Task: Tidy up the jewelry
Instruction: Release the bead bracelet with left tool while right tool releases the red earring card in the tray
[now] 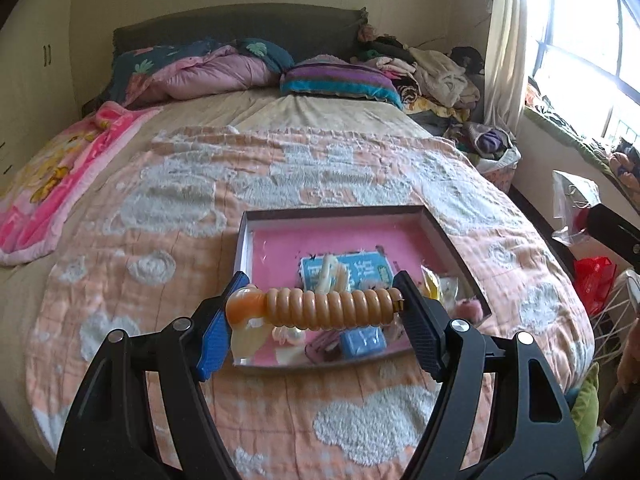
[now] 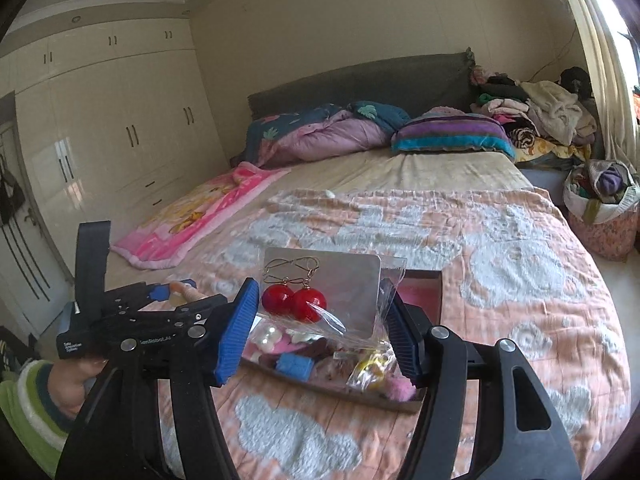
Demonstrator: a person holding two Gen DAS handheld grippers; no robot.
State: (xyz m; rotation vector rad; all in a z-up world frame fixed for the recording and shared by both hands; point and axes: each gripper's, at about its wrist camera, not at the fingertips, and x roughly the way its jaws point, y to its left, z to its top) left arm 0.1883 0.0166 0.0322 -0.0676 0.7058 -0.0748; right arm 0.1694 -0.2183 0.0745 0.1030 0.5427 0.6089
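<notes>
My left gripper (image 1: 316, 312) is shut on an orange ribbed hair clip (image 1: 320, 306), held crosswise above a shallow box with a pink lining (image 1: 280, 240) on the bed. The box holds several small pieces: a blue card (image 1: 344, 272), a blue block (image 1: 362, 341), plastic packets and pearly bits. My right gripper (image 2: 320, 312) is shut on a clear packet of red ball earrings (image 2: 294, 300) on a silver card, held over the same box (image 2: 424, 292). The left gripper (image 2: 132, 320) also shows at the left of the right wrist view.
The box lies on an orange and white cloud-pattern blanket (image 1: 200, 208) on a large bed. A pink blanket (image 1: 52, 176) lies at the left, pillows (image 1: 340, 80) and clothes piles at the headboard. Bags (image 1: 592, 280) stand by the window at right. Wardrobes (image 2: 120, 128) line the left wall.
</notes>
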